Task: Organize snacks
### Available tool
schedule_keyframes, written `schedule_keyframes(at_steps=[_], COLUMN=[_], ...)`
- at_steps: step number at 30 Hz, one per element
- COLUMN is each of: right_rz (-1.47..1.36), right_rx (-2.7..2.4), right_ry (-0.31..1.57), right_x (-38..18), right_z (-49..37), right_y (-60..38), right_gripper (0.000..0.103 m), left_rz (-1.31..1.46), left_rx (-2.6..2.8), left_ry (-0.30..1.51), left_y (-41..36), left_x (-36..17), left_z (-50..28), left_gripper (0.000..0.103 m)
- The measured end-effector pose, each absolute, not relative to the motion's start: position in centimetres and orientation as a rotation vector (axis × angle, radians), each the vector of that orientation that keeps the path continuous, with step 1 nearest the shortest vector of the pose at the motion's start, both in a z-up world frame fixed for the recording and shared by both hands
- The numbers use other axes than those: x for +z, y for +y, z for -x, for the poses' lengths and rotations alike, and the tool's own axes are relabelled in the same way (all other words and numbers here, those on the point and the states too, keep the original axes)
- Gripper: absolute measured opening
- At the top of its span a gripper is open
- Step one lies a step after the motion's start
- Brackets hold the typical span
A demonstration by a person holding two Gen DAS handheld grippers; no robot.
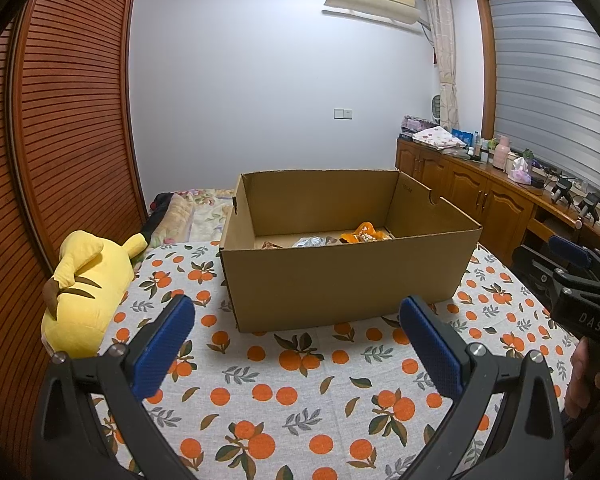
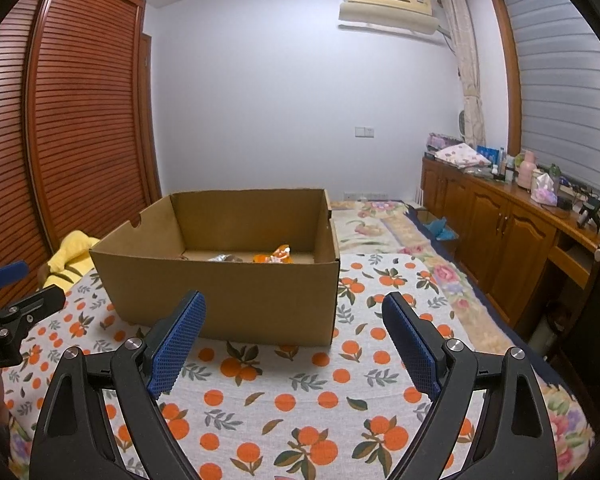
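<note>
An open cardboard box (image 1: 340, 276) stands on a cloth printed with oranges (image 1: 284, 392). Inside it lie an orange snack packet (image 1: 362, 234), a silver packet (image 1: 308, 242) and a brown one (image 1: 269, 245). The box also shows in the right wrist view (image 2: 228, 296), with the orange packet (image 2: 274, 257) and the silver packet (image 2: 222, 257). My left gripper (image 1: 296, 312) is open and empty, just in front of the box. My right gripper (image 2: 294, 312) is open and empty, in front of the box's right corner. Each gripper shows at the edge of the other's view.
A yellow plush toy (image 1: 88, 284) lies left of the box. A slatted wooden wardrobe (image 1: 60, 120) stands at the left. Wooden cabinets (image 2: 512, 240) with bottles and clutter run along the right wall. A floral bedspread (image 2: 400, 228) lies beyond the cloth.
</note>
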State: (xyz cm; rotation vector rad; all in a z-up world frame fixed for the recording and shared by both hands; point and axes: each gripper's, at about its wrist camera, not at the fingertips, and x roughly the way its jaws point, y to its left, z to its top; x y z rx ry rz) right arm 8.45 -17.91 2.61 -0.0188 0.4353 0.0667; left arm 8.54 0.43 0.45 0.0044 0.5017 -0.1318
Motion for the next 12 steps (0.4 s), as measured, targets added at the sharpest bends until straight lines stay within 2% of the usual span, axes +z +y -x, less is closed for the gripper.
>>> schedule_keyframes(at_steps=[12], right_rz=[0.017], right_rx=[0.065], right_ry=[0.435], right_x=[2.6], right_z=[-8.46], right_y=[-17.84], right_gripper=[0.092], left_rz=[-0.005], left_rx=[-0.132], left_ry=[0.502], left_y=[0.41], left_x=[0.57], left_z=[-8.48], left_gripper=[0.103])
